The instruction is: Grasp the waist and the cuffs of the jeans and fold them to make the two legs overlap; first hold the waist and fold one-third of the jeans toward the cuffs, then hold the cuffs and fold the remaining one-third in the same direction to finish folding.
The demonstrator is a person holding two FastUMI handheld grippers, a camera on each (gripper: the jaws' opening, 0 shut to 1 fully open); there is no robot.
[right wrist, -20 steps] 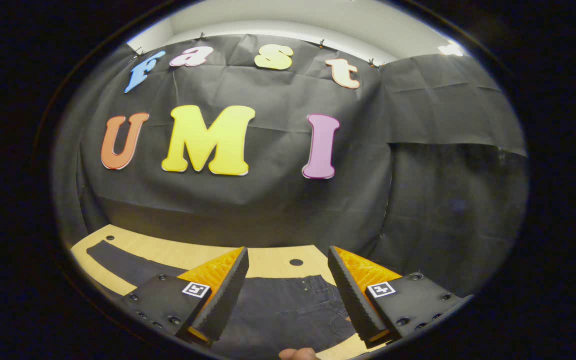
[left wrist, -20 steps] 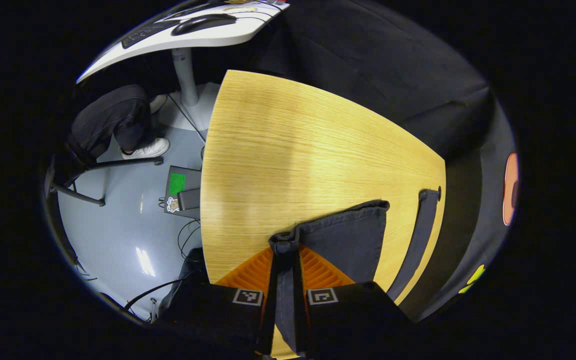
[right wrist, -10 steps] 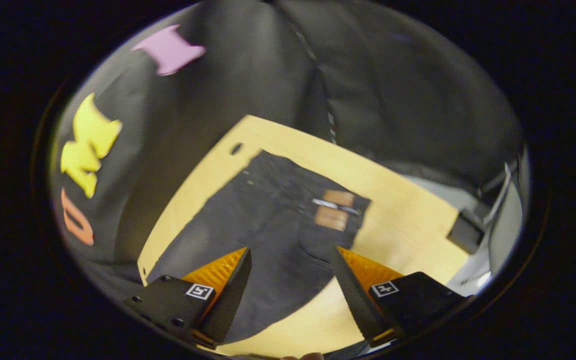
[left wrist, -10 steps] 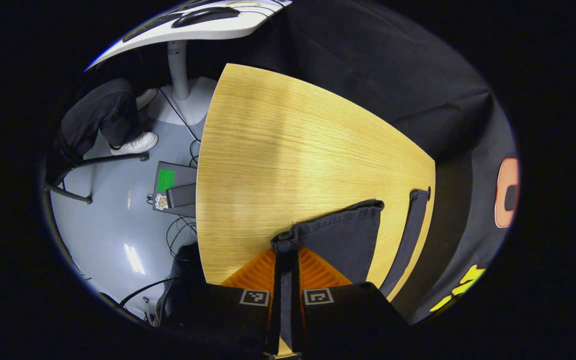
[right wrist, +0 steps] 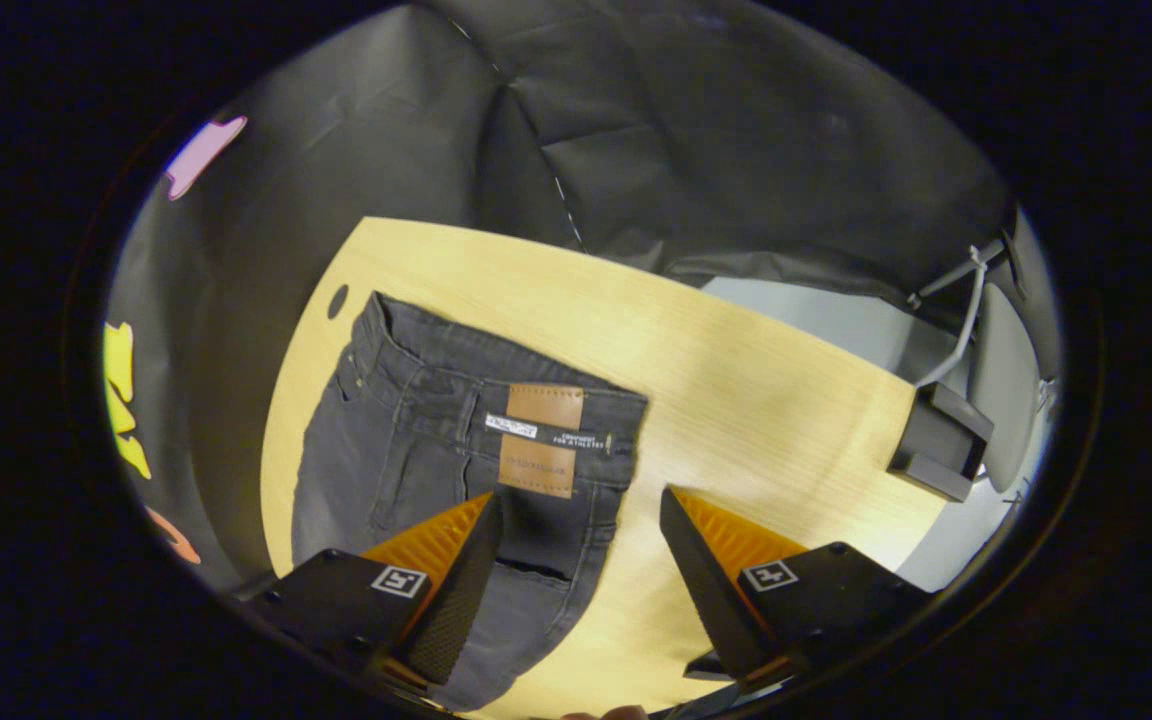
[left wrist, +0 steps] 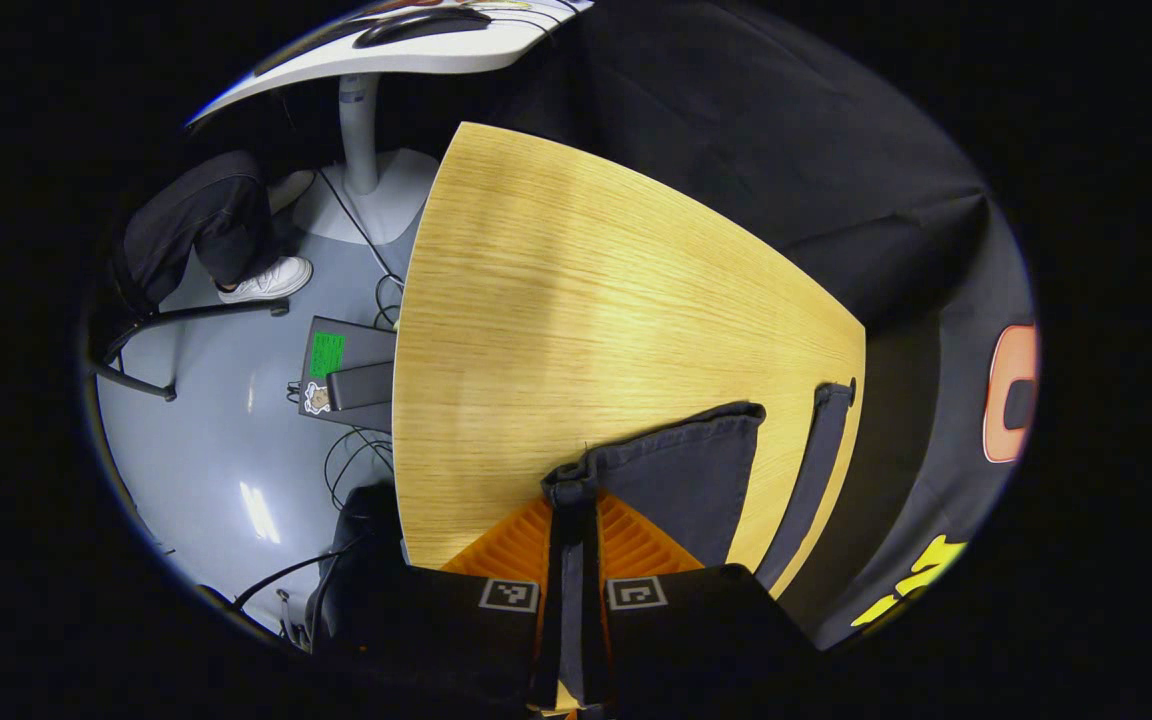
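Pinching the near cuff [left wrist: 568,487] of the jeans [right wrist: 436,440], the left gripper [left wrist: 572,560] has both fingers pressed on a fold of dark denim, that leg lifted a little off the wooden table [left wrist: 576,300]. The other leg [left wrist: 808,470] lies flat as a dark strip by the table's far edge, beside a small hole [left wrist: 851,382] in the top. In the right gripper view the right gripper [right wrist: 576,560] hangs over the waist with its jaws spread wide and nothing between them; the waistband [right wrist: 496,375] and its leather patch [right wrist: 541,440] lie flat on the table just ahead of the fingertips. To do the lengthwise fold well, the right gripper should probably come down on the near corner of the waistband and close firmly through the layers, then both hands should carry the near leg across together, level, so the seams line up and the legs overlap squarely. Hard to make out: how much cloth the left jaws hold, since the fingers hide it; the middle of the jeans is cut off between the views; the far cuff's end is foreshortened. Beyond the table, a seated person's leg and shoe [left wrist: 266,280] show on the floor
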